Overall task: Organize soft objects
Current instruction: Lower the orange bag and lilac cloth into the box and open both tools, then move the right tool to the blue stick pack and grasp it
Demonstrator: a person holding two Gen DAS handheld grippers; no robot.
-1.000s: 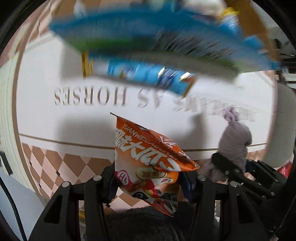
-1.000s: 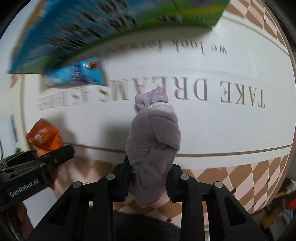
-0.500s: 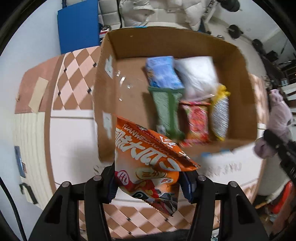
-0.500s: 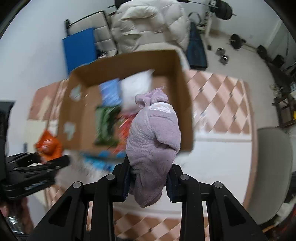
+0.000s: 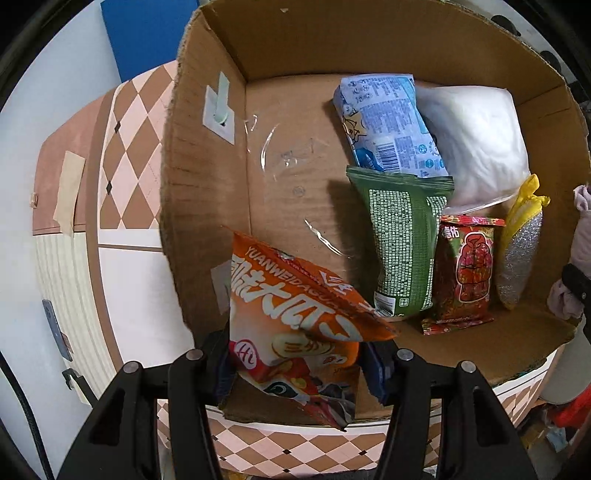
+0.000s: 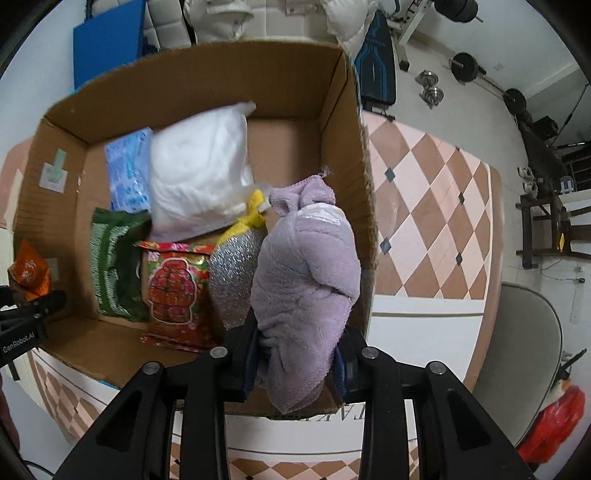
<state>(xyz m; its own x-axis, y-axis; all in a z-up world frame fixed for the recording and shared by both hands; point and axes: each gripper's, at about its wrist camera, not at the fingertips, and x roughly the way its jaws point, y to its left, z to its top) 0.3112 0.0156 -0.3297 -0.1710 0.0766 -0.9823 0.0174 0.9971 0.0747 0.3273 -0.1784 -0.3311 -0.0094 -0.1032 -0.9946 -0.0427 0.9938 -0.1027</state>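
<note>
My left gripper [image 5: 295, 365] is shut on an orange snack bag [image 5: 295, 317] and holds it over the near left corner of an open cardboard box [image 5: 207, 192]. My right gripper [image 6: 299, 362] is shut on a rolled lilac towel [image 6: 306, 277] and holds it over the near right part of the same box [image 6: 347, 110]. In the box lie a blue packet [image 5: 388, 125], a white pillow bag [image 5: 476, 140], a green bag [image 5: 402, 240], a red packet [image 5: 469, 269] and a yellow-and-silver pouch [image 5: 521, 251].
The box stands on a table with a pink and brown checked cloth [image 6: 436, 206]. A grey chair [image 6: 524, 350] is at the right. Gym weights [image 6: 465, 62] and a white coat [image 6: 229, 14] are on the floor beyond. The left half of the box floor [image 5: 288, 166] is bare.
Both views swung from the table's lettered cloth up to the open box. The box grew larger and nearer. Both grippers kept hold of their loads.
</note>
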